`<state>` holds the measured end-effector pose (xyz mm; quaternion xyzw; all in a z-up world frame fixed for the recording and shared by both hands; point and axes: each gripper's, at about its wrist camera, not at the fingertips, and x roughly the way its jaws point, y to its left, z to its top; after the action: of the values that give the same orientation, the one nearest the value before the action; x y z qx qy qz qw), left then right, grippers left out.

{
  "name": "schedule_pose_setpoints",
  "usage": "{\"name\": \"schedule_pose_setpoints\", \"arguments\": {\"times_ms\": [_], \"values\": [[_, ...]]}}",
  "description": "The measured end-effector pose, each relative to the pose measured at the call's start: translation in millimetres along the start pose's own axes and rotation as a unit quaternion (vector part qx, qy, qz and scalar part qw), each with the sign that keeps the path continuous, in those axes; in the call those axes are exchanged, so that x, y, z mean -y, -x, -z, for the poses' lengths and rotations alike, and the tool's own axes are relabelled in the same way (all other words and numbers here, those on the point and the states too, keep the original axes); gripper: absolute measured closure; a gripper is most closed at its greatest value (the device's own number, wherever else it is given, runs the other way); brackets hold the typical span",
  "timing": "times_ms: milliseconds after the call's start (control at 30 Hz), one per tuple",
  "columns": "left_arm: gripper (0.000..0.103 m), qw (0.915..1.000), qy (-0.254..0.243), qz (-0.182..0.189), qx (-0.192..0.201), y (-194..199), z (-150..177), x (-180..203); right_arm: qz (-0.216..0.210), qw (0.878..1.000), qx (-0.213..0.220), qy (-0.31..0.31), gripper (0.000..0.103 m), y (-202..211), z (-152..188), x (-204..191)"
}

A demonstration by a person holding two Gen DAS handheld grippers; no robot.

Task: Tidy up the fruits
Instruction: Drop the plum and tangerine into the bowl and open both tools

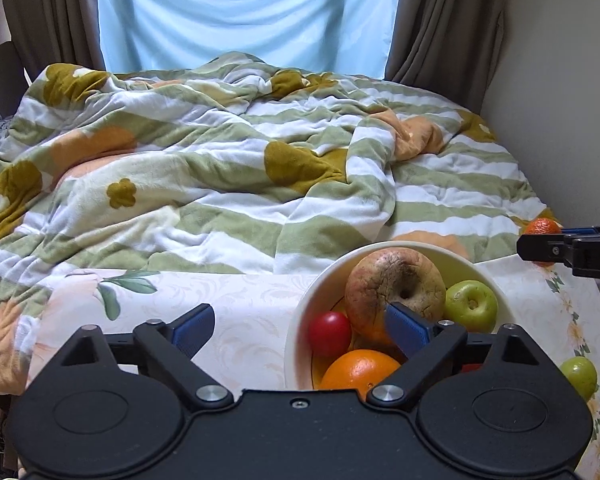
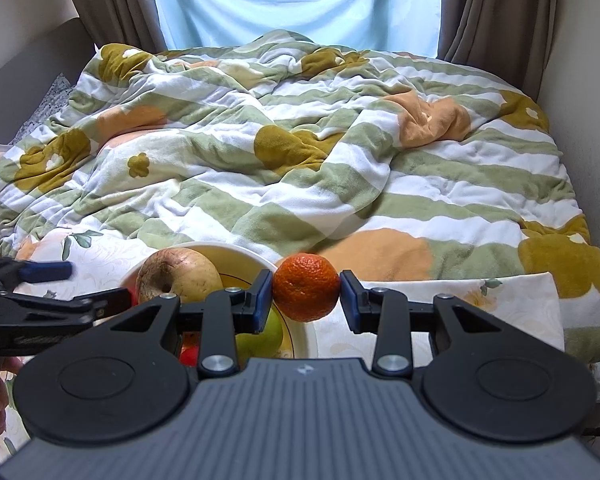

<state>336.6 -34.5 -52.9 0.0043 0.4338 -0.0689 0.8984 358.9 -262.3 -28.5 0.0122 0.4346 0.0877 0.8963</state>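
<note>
Right gripper (image 2: 306, 294) was clamped on the tangerine (image 2: 306, 287) — pads on both flanks, fruit clear of the worktop (image 2: 440, 312) and just right of the bowl (image 2: 300, 336). I judged that as mid-carry: held high and beside the rim so it could go over the wall and in.

Left gripper (image 1: 296, 330) stood wide, nothing between the pads; its right pad hung inside the bowl in front of the big brownish fruit (image 1: 392, 292), left pad outside over the cloth. Looked like a finished drop-off, not a grasp.

Bowl contents in the left view: brownish fruit, green apple (image 1: 471, 301), red fruit (image 1: 329, 334), orange (image 1: 360, 370) — packed, little room left.

One more green fruit (image 1: 579, 376) sat on the worktop right of the bowl, not yet sorted.
</note>
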Motion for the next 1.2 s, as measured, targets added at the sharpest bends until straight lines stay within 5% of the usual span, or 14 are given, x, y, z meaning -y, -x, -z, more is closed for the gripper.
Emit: {"name": "schedule_pose_setpoints", "arguments": {"times_ms": [867, 900, 1033, 1200], "values": [[0.007, 0.9983, 0.028, -0.05, 0.01, 53, 35, -20, -0.061, 0.998, -0.014, 0.012, 0.05, -50, -15, -25], [0.007, 0.9982, 0.029, -0.051, 0.011, 55, 37, -20, -0.061, 0.998, -0.012, 0.013, 0.047, -49, -15, -25], [0.007, 0.9981, 0.032, -0.051, 0.015, 61, 39, -18, -0.055, 0.998, -0.002, 0.008, 0.01, -44, -16, -26], [0.007, 0.998, 0.031, -0.05, 0.023, 70, 41, -14, -0.05, 0.999, 0.013, -0.013, 0.001, -27, -14, -19]]}}
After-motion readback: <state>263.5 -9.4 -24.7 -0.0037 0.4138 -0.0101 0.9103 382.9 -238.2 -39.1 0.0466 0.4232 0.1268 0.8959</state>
